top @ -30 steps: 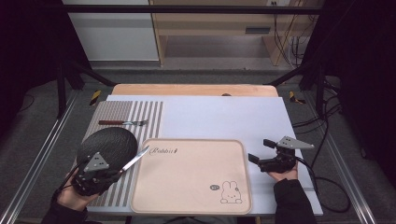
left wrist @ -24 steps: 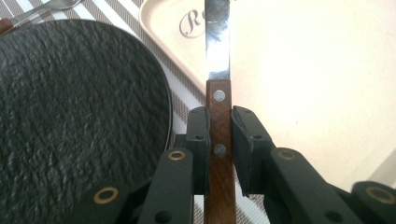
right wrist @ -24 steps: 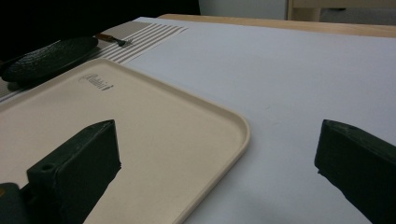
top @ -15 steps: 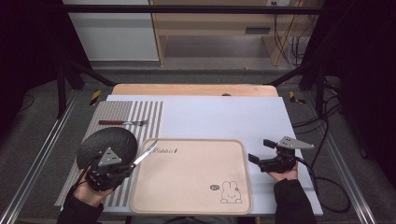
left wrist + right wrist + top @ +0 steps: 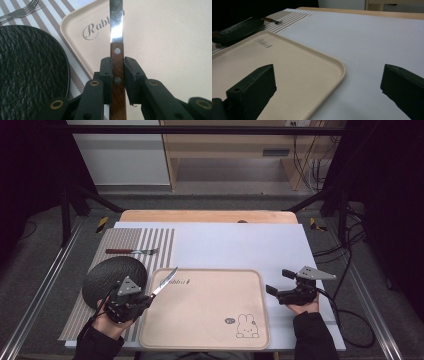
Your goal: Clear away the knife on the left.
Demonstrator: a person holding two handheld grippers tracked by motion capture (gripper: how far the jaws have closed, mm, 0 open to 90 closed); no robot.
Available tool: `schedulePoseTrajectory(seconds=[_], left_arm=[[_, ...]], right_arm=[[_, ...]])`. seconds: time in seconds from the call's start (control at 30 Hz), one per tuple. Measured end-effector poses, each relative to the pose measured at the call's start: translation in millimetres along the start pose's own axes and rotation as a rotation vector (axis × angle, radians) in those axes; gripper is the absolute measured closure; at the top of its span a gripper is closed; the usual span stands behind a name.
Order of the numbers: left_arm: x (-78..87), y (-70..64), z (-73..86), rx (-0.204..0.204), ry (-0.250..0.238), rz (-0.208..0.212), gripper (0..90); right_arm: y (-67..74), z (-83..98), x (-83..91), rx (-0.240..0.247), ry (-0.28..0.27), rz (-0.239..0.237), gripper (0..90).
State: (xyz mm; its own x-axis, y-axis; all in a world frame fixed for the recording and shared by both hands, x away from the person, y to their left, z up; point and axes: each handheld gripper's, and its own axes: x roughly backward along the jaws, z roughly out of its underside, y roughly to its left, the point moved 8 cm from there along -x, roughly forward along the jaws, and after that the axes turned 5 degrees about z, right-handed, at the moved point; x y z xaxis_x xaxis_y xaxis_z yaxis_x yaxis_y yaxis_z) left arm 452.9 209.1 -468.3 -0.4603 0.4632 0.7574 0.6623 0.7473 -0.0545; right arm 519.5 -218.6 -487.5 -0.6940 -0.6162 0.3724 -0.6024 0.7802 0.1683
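The table (image 5: 235,245) was a pale white surface with a strip of bare wood (image 5: 205,216) showing along its far edge. A striped grey-and-white placemat (image 5: 150,242) lay on its left part, running from the far side toward the near edge. On the mat near its far end lay a fork (image 5: 131,251) with a dark handle, set crosswise. Nearer the person, a round black plate (image 5: 106,277) rested on the mat. Just beside the plate, toward the middle of the table, sat a beige tray (image 5: 210,320) printed with a rabbit and a word in script; its left edge overlapped the mat. The right part of the table carried nothing but the person's right hand.
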Motion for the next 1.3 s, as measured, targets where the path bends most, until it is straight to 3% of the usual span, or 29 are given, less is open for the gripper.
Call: schedulePoseTrajectory(seconds=[0.23,0.83,1.3], left_arm=[[-11.1,-6.9,-2.2,0.042,0.007,-0.003,77.1],[-41.8,-24.7,9.3,0.047,0.083,-0.003,77.1],[-52.7,-23.3,17.5,0.040,0.128,-0.018,76.9]], right_arm=[[-0.2,0.1,0.0,0.001,0.001,0.001,0.2],[-0.5,0.0,0.2,0.000,-0.003,0.001,0.2],[-0.9,0.3,0.9,-0.002,-0.003,0.004,0.3]])
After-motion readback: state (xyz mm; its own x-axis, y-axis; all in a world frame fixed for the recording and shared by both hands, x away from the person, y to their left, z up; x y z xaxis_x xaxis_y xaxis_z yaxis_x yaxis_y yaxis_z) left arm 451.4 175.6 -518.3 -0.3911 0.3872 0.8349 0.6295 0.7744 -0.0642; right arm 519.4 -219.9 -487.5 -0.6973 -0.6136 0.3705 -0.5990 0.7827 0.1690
